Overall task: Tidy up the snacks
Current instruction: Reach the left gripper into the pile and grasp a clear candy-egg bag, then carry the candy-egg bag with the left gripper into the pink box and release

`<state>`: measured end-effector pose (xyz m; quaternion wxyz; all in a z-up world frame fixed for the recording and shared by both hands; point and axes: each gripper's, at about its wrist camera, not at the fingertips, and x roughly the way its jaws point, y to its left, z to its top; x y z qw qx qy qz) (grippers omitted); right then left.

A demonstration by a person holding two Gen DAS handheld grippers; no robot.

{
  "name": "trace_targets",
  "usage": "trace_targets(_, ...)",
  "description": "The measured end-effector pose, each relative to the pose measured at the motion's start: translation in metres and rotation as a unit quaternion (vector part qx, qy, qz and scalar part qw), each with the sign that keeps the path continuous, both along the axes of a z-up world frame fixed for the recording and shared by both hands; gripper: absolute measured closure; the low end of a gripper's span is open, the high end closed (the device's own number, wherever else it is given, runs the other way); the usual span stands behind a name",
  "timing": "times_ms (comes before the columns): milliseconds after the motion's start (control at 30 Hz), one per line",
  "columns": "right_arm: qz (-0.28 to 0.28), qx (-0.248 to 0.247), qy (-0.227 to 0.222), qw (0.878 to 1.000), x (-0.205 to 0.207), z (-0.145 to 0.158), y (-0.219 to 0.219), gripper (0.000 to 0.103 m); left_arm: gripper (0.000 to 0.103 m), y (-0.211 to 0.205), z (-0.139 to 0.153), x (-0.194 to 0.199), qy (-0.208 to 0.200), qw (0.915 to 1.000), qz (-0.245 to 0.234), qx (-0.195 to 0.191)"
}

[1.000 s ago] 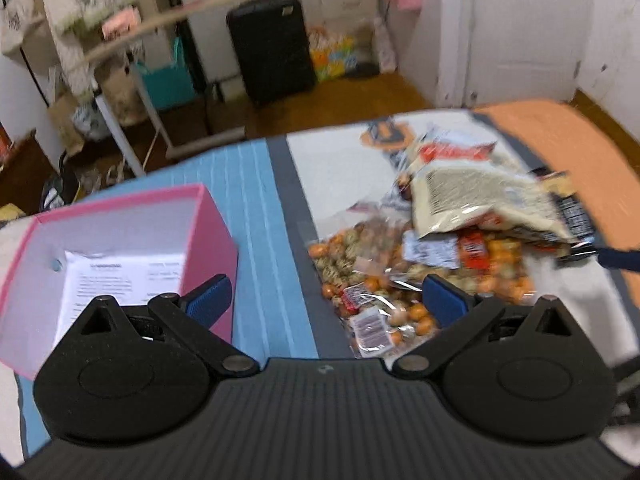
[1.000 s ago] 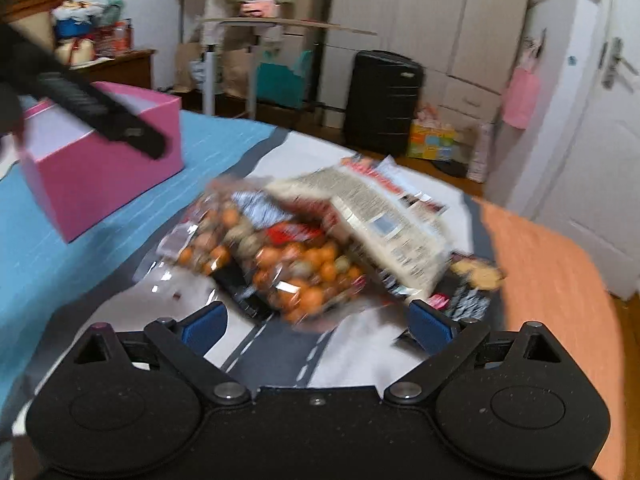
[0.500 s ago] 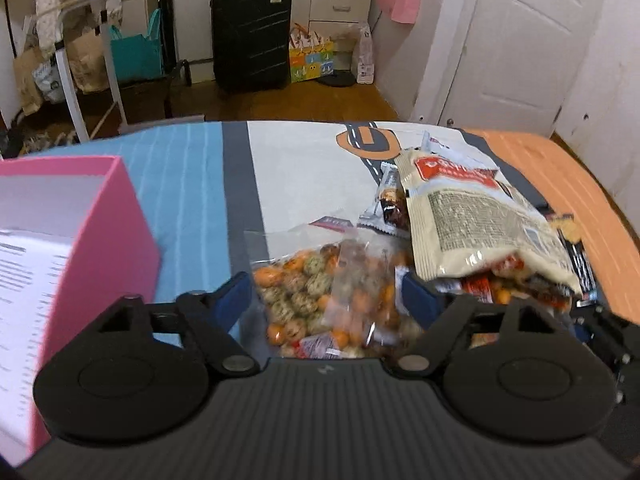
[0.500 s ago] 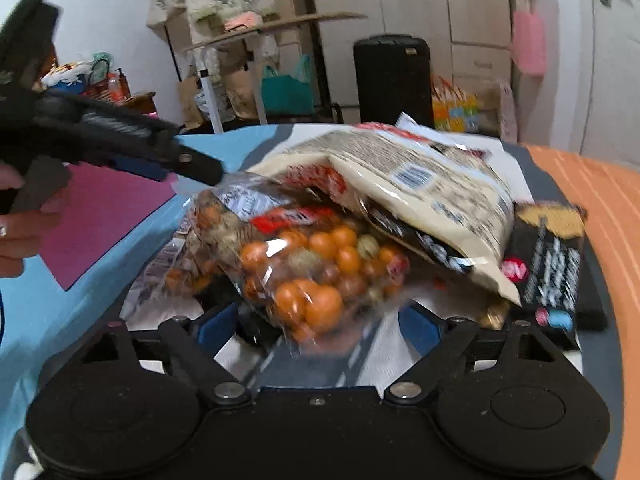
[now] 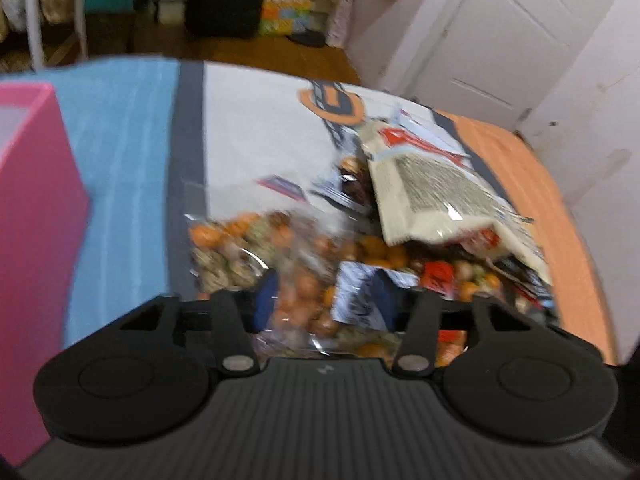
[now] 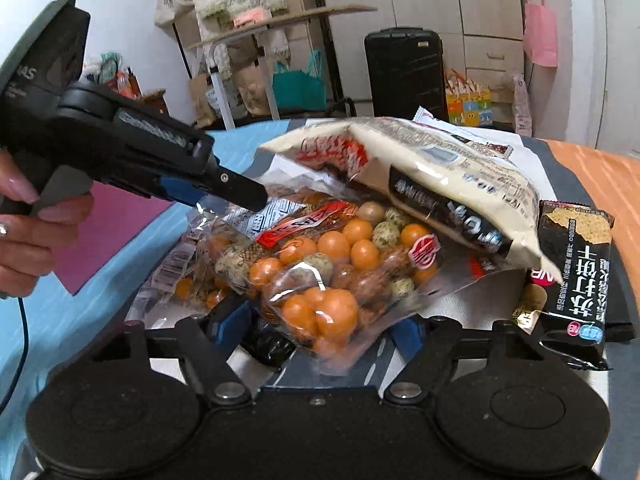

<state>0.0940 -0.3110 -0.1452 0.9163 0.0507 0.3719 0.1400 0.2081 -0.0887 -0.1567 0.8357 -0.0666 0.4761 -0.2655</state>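
A clear bag of orange and speckled snack balls (image 6: 320, 268) lies mid-bed, its near end between the spread jaws of the right gripper (image 6: 320, 328). A cream snack bag (image 6: 436, 184) overlaps its far side; a black cracker pack (image 6: 572, 268) sits just right. The left gripper (image 5: 324, 300), jaws also spread, straddles the bag's other end. A pink box (image 5: 36, 208) stands left on open blue sheet (image 5: 124, 160).

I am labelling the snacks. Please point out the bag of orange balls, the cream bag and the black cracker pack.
bag of orange balls (image 6: 320, 276): right wrist view, clear front.
cream bag (image 6: 452, 164): right wrist view, top face.
black cracker pack (image 6: 576, 272): right wrist view, printed front.
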Motion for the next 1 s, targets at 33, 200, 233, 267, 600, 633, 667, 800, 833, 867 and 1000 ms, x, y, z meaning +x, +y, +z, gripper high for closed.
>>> trace_targets(33,0.005,-0.009,0.006,1.000,0.001,0.002,0.001,0.023,0.047,0.000,0.000,-0.001,0.005,1.0000,-0.004,-0.007)
trace_targets(200,-0.018,-0.069,0.008,0.997,-0.006,0.009,-0.005,0.008,0.047,-0.007,0.004,-0.008,-0.013,0.9991,-0.037,-0.016)
trace_targets(233,-0.014,-0.078,0.000,0.997,-0.009,0.008,-0.006,0.008,0.047,-0.011,0.003,-0.008,-0.014,0.9991,-0.039,-0.013)
trace_targets(267,-0.011,-0.082,-0.003,0.997,-0.010,0.007,-0.006,0.008,0.047,-0.015,0.002,-0.007,-0.015,0.9992,-0.037,-0.006)
trace_targets(600,0.003,-0.032,-0.025,0.999,-0.017,-0.004,-0.016,0.010,0.071,-0.028,-0.004,-0.012,0.006,0.9993,-0.034,-0.016)
trace_targets(633,0.003,-0.034,-0.027,0.999,-0.017,-0.005,-0.016,0.010,0.071,-0.029,-0.004,-0.013,0.007,0.9994,-0.031,-0.014)
trace_targets(667,0.003,-0.036,-0.028,0.999,-0.016,-0.006,-0.015,0.010,0.071,-0.030,-0.005,-0.014,0.007,0.9995,-0.029,-0.011)
trace_targets(800,0.000,-0.038,-0.033,0.999,-0.016,-0.006,-0.013,0.013,0.071,-0.037,-0.002,-0.023,-0.004,0.9998,-0.020,0.008)
trace_targets(833,0.000,-0.039,-0.035,0.999,-0.016,-0.005,-0.012,0.014,0.071,-0.037,-0.001,-0.025,-0.003,0.9998,-0.017,0.008)
trace_targets(867,0.001,-0.041,-0.037,0.998,-0.017,-0.005,-0.011,0.015,0.071,-0.035,0.000,-0.026,0.001,0.9999,-0.013,0.004)
trace_targets(1000,0.005,-0.041,-0.038,0.998,-0.028,0.001,-0.007,0.017,0.071,-0.029,0.008,-0.038,0.000,0.9998,-0.018,0.004)
